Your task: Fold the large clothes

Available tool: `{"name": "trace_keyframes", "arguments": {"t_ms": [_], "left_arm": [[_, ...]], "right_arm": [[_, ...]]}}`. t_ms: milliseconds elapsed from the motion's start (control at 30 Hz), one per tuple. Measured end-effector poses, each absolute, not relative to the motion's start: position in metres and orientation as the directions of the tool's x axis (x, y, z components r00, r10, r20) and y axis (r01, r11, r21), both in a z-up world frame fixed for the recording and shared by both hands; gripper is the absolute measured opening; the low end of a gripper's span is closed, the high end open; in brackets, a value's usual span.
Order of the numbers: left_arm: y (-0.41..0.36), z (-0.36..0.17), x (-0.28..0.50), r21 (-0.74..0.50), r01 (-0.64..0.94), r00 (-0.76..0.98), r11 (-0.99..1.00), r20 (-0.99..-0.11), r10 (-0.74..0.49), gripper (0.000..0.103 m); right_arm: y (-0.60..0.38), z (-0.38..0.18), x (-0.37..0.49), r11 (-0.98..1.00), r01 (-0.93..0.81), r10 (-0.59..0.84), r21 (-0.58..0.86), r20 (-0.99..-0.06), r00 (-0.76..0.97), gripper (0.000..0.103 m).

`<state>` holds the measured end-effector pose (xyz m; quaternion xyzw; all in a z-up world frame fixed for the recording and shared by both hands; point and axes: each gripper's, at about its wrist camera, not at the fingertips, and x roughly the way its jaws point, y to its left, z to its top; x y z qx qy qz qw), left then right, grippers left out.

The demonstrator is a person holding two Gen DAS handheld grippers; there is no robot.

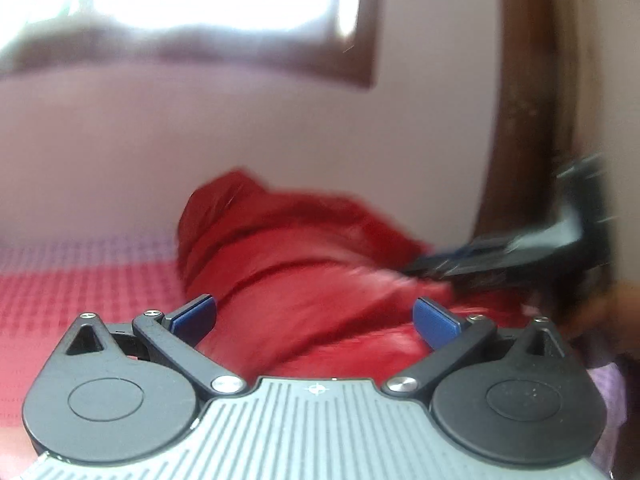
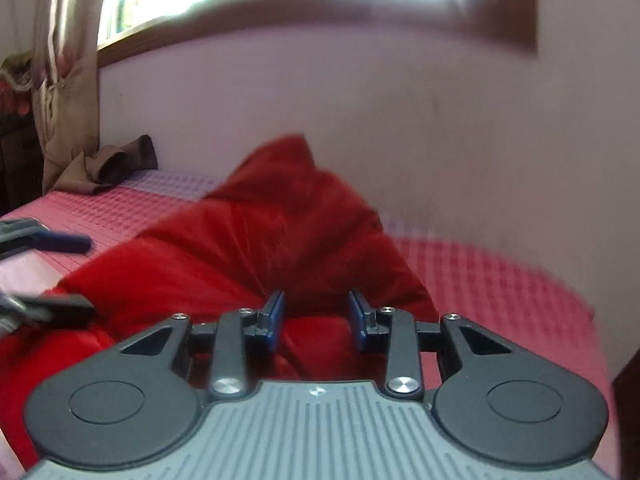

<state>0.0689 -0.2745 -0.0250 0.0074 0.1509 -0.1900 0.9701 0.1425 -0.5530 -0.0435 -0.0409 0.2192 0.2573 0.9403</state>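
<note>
We see the soft, floppy red garment heaped mid-bed, at twelve o'clock from our wide-open left gripper, and we should pinch an edge, though we cannot tell if our half-closed right gripper grips it.

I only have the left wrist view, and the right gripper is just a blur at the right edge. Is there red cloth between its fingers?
Observer: Yes. In the right wrist view, the right gripper has a narrow gap with the red garment bunched in it. I cannot tell whether the pads pinch it.
Operator: Anything else on the bed?
Observer: A brown cloth lies at the far left corner of the bed, by the wall.
Operator: What's next to it?
Observer: A beige curtain hangs just left of it.
</note>
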Motion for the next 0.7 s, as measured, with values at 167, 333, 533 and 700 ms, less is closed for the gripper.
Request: {"name": "trace_keyframes", "arguments": {"t_ms": [167, 333, 533, 700], "left_arm": [[-0.322, -0.012, 0.024, 0.153, 0.534, 0.843, 0.831, -0.170, -0.510, 0.101], [-0.358, -0.037, 0.034, 0.140, 0.681, 0.722, 0.719, -0.293, -0.626, 0.086], [-0.362, -0.070, 0.046, 0.071, 0.701, 0.686, 0.709, -0.340, -0.644, 0.089], [-0.365, -0.075, 0.052, 0.061, 0.709, 0.676, 0.702, -0.341, -0.653, 0.095]], "right_arm": [[-0.587, -0.073, 0.138, 0.852, -0.471, 0.523, 0.228, -0.424, 0.740, 0.032], [-0.599, -0.082, 0.140, 0.837, -0.469, 0.548, 0.282, -0.423, 0.722, 0.032], [-0.599, -0.062, 0.144, 0.831, -0.517, 0.549, 0.206, -0.460, 0.699, 0.033], [-0.584, -0.005, 0.137, 0.822, -0.568, 0.550, 0.048, -0.330, 0.767, 0.034]]}}
